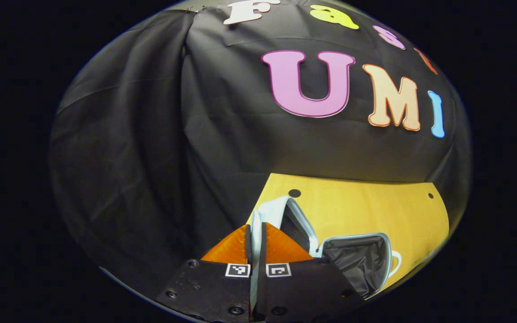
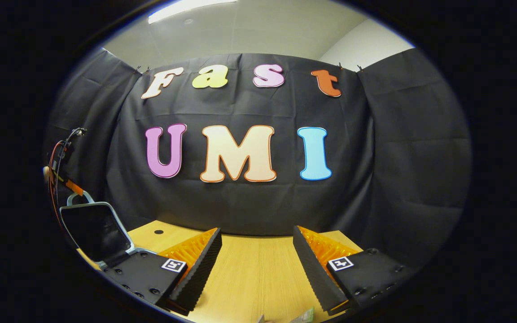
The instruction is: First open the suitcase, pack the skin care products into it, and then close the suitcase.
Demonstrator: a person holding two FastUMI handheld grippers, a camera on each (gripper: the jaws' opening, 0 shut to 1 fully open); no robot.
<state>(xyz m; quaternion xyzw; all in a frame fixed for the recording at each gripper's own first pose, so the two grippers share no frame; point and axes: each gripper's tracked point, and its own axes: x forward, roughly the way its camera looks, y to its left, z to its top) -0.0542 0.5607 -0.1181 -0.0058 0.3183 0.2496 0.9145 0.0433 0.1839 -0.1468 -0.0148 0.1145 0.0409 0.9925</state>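
The pale grey suitcase lies open on the wooden table [image 1: 366, 206]. Its black-lined base [image 1: 361, 260] is on the right, and its lid [image 1: 281, 211] stands raised. My left gripper [image 1: 255, 229] is shut on the lid's pale rim, which runs as a thin strip between the two fingers. In the right gripper view the raised lid [image 2: 94, 231] shows its dark inside at the far left, with the left gripper [image 2: 72, 186] at its top edge. My right gripper [image 2: 256, 231] hangs open over the table [image 2: 249, 273], nothing between its fingers.
A small pale green item [image 2: 305, 316] peeks in at the bottom edge below the right gripper; what it is cannot be made out. Black cloth walls close off the table's far side and both ends. A cable [image 2: 54, 157] hangs at the far left.
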